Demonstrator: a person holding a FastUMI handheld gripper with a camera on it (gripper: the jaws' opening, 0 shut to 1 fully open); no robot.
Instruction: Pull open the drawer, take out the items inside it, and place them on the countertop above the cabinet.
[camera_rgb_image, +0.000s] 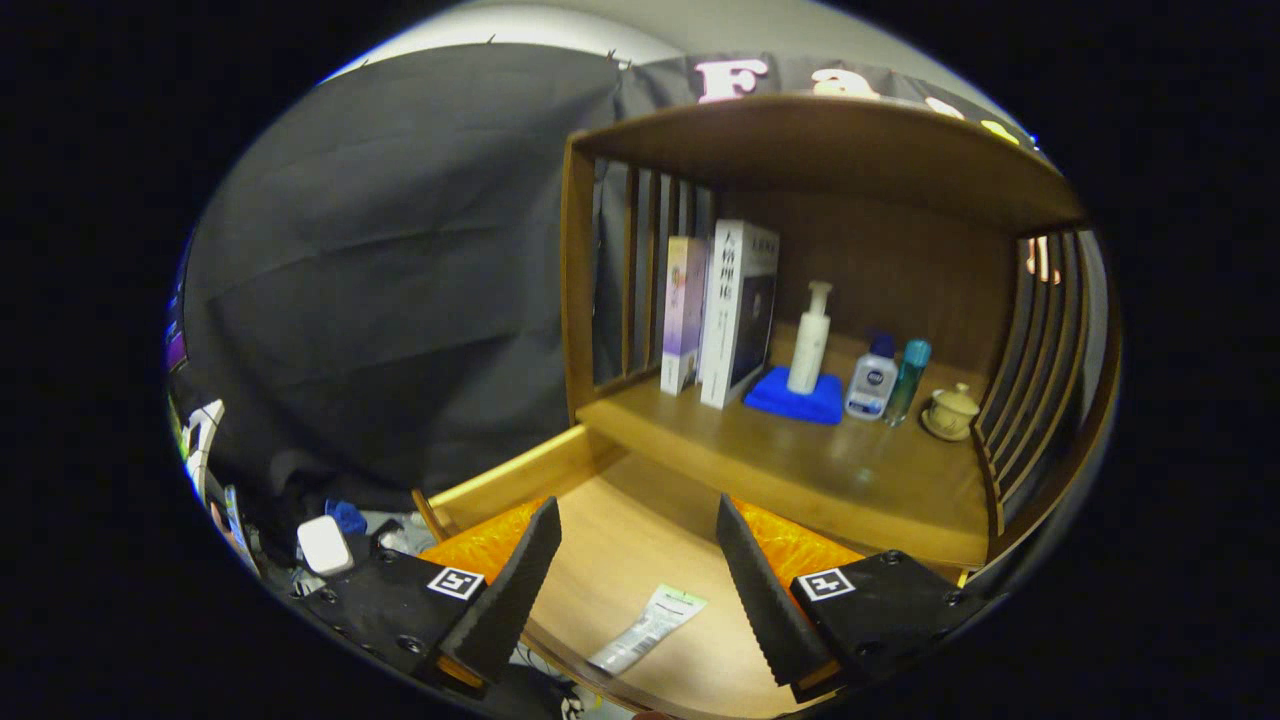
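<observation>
Claw (638, 545) spread, holding nothing, above the open drawer (500, 482). Tube (648, 627) lies flat between the fingers: lower straight, pinch mid-body, then lift to the desk (800, 465).

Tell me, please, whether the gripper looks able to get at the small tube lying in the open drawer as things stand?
Probably yes. The drawer is pulled out, and the tube lies flat on its bare floor between the open fingers of the gripper, with nothing over or beside it.
</observation>
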